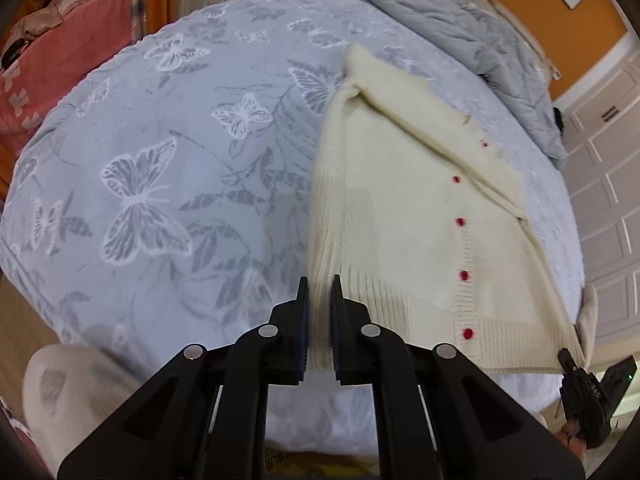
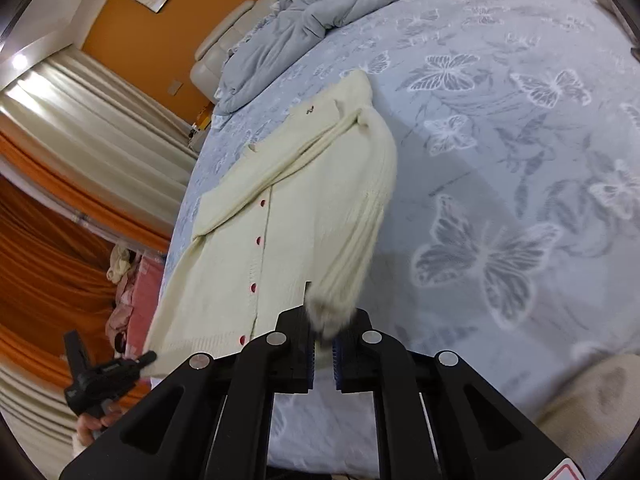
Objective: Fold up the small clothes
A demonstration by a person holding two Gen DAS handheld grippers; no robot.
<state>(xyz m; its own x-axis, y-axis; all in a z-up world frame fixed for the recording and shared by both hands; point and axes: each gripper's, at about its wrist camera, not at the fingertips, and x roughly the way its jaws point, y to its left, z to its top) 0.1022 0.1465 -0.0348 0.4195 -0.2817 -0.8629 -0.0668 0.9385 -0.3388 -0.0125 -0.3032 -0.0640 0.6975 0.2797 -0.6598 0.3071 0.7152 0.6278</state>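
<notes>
Both tongs [image 1: 319, 304] [image 2: 323, 332] pinch the cardigan [image 1: 400, 208]; only right view shows curtains [image 2: 80, 120].

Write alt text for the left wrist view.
The left tool is shut on the ribbed hem corner of a cream cardigan with red buttons, lying on a butterfly-print bed. A grey duvet is bunched at the far end.

Each wrist camera looks steeply down along its own jaws — close over a cream cardigan [image 1: 420, 220] lying ahead. Both views share the butterfly bedspread [image 1: 160, 140], grey duvet [image 1: 460, 32] beyond — and each other's gripper.
</notes>
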